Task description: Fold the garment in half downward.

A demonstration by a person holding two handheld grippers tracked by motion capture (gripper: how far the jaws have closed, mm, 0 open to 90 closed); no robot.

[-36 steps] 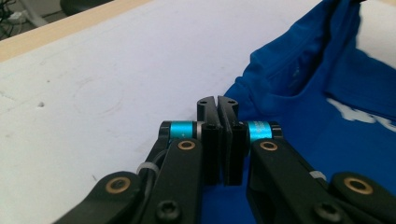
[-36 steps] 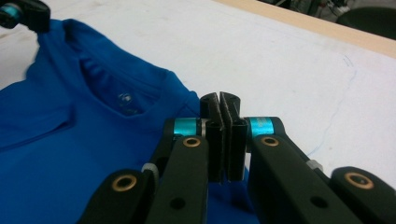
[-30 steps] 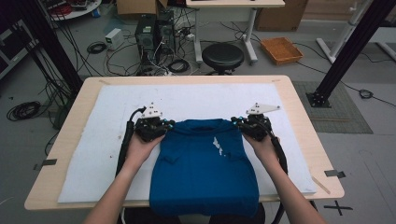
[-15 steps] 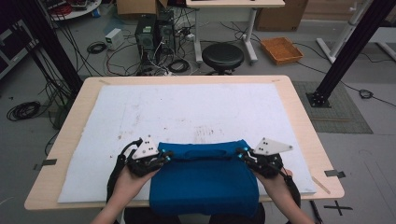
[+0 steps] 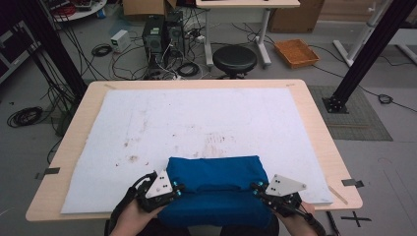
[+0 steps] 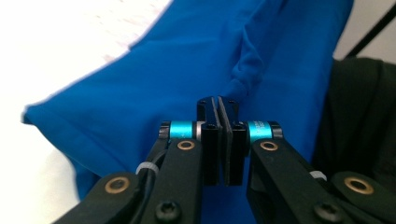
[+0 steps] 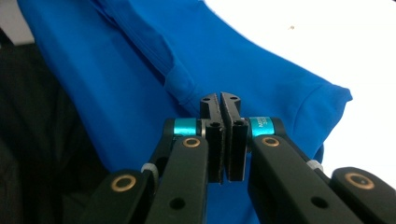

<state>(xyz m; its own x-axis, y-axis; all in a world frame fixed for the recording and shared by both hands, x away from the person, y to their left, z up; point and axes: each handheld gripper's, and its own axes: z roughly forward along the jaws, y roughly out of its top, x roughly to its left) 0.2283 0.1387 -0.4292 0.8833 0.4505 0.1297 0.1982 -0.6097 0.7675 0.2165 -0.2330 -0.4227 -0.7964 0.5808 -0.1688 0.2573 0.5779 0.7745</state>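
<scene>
I have the blue knit shirt (image 5: 214, 189) pinched at its folded-over edge between my left gripper (image 5: 178, 188) and right gripper (image 5: 254, 187), both clamped tight. Thin holds: uneven pulling could slip the fabric and skew the fold.

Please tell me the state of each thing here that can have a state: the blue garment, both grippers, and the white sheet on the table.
blue garment: folded over on itself, near edge hanging off the table.
left gripper: shut on the garment's left edge.
right gripper: shut on the garment's right edge.
white sheet: spread flat, stained in the middle.
</scene>
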